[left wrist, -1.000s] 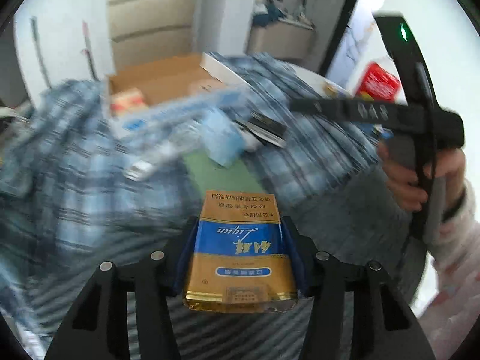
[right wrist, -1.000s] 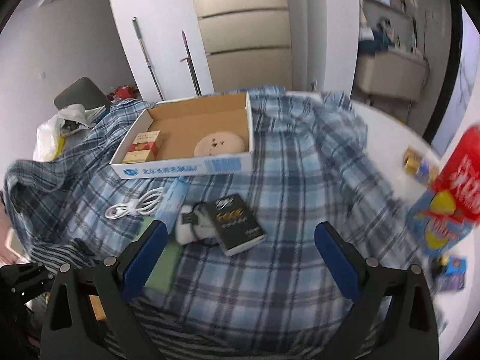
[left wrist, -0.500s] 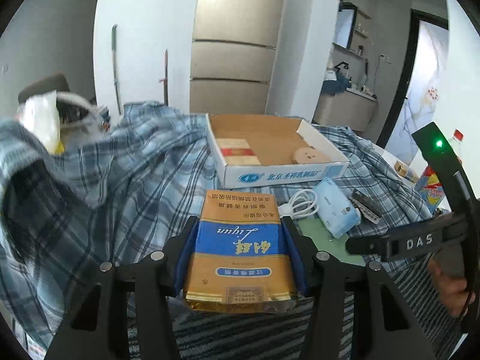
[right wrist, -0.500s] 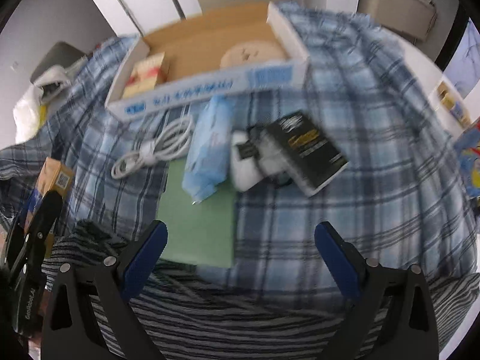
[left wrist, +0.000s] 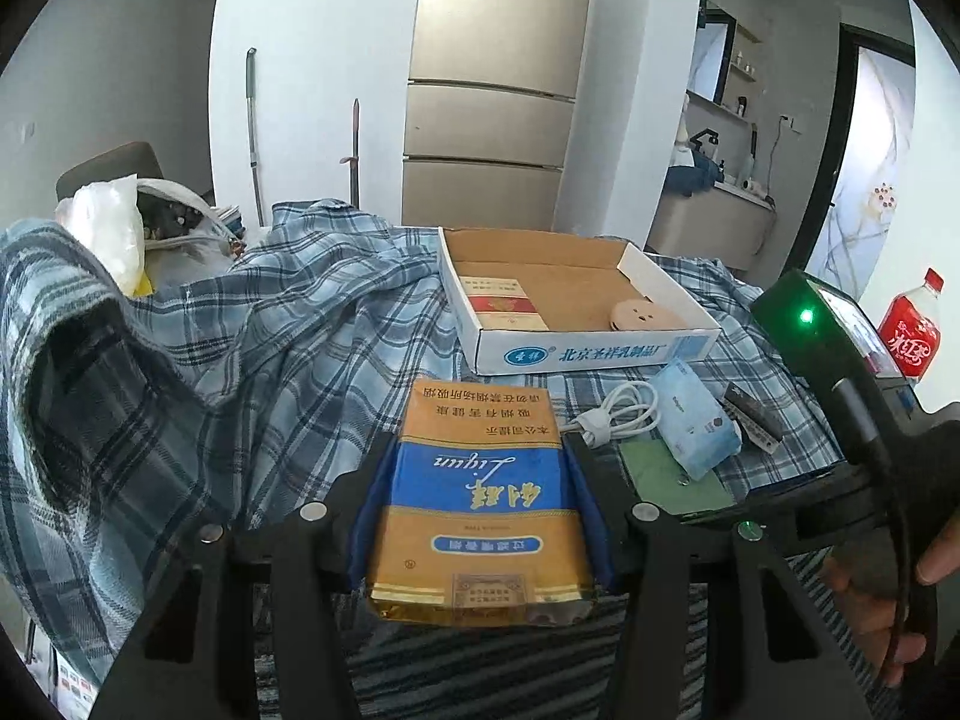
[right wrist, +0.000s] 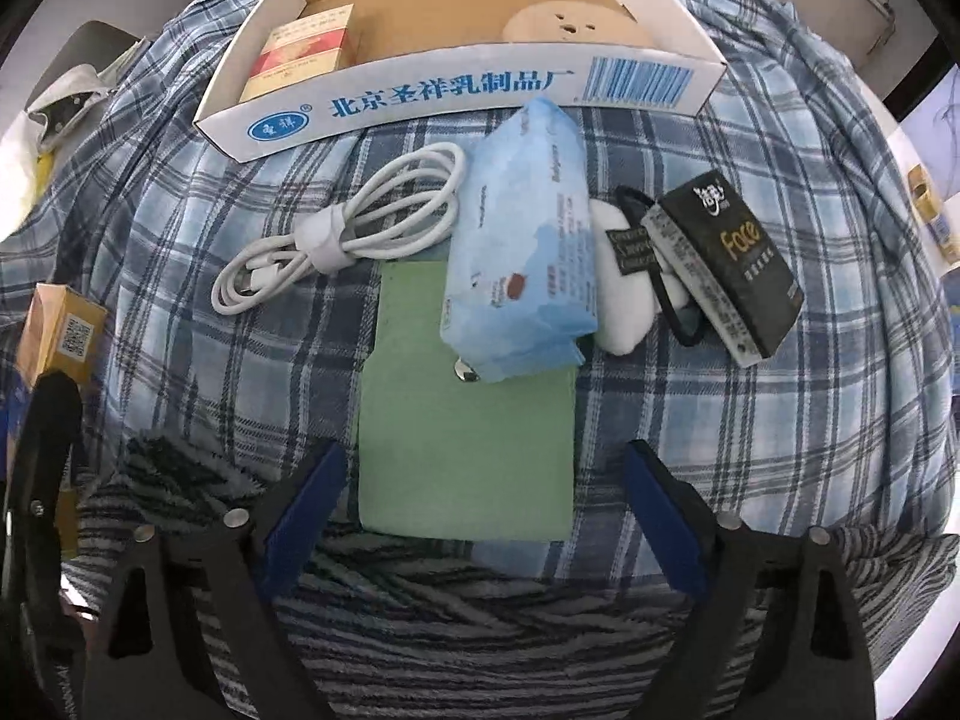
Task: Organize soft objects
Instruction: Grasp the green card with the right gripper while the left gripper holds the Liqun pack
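Note:
My left gripper (left wrist: 480,480) is shut on a gold and blue carton (left wrist: 480,492), held above the plaid cloth short of the cardboard box (left wrist: 594,354). The box holds a red and gold pack (left wrist: 501,303) and a round tan plush face (left wrist: 642,313). My right gripper (right wrist: 480,498) is open and empty, low over a green pad (right wrist: 468,456). Beyond it lie a light blue tissue pack (right wrist: 522,258), a white coiled cable (right wrist: 354,228), a white soft pouch (right wrist: 624,294) and a black Face pack (right wrist: 726,264). The held carton shows at the left of the right wrist view (right wrist: 60,324).
A plaid cloth (left wrist: 240,360) covers the table, bunched high at the left. A striped towel (right wrist: 480,606) lies at the near edge. A red bottle (left wrist: 912,330) stands at the far right. A plastic bag (left wrist: 114,228) sits on a chair behind.
My right gripper has dropped and moved in close over the green pad and tissue pack. My left gripper has swung to face the box, still holding the carton.

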The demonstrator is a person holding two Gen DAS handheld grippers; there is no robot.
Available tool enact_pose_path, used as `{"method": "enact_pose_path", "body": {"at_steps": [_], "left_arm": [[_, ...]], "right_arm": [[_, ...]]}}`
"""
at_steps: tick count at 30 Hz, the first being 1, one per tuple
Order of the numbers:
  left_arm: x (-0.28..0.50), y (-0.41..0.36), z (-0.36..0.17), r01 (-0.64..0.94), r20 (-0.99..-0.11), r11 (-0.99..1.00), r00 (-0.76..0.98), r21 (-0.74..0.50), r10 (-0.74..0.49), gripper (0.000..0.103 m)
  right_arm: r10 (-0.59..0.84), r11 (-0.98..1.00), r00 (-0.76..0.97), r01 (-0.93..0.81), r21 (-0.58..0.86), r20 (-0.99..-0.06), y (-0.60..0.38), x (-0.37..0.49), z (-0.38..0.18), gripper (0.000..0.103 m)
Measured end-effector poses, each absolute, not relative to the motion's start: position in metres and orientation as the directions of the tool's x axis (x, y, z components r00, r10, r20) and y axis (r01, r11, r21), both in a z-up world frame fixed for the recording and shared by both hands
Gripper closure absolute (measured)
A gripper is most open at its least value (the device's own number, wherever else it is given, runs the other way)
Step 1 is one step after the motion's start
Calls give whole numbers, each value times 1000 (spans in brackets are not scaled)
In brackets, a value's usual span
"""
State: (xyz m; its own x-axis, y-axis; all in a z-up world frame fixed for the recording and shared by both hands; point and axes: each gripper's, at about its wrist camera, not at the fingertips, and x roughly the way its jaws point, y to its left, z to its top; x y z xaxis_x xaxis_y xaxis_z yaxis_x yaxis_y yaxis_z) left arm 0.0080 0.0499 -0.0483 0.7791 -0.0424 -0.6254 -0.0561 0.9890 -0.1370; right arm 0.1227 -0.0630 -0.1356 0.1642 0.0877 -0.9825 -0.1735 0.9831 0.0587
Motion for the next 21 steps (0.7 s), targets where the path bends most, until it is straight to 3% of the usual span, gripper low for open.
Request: {"method": "enact_pose_path", "body": {"at_steps": [9,21], "left_arm": [[9,47,-50,-49,-631,991,774,-124,-41,47],[10,45,-51,-47,-642,992,766,-117,-39,47]], "right_arm": [[85,980,187,-194,48,-979,-53,128,-133,33],[97,954,191,-299,36,-977,-88,98,-108,34]]}}
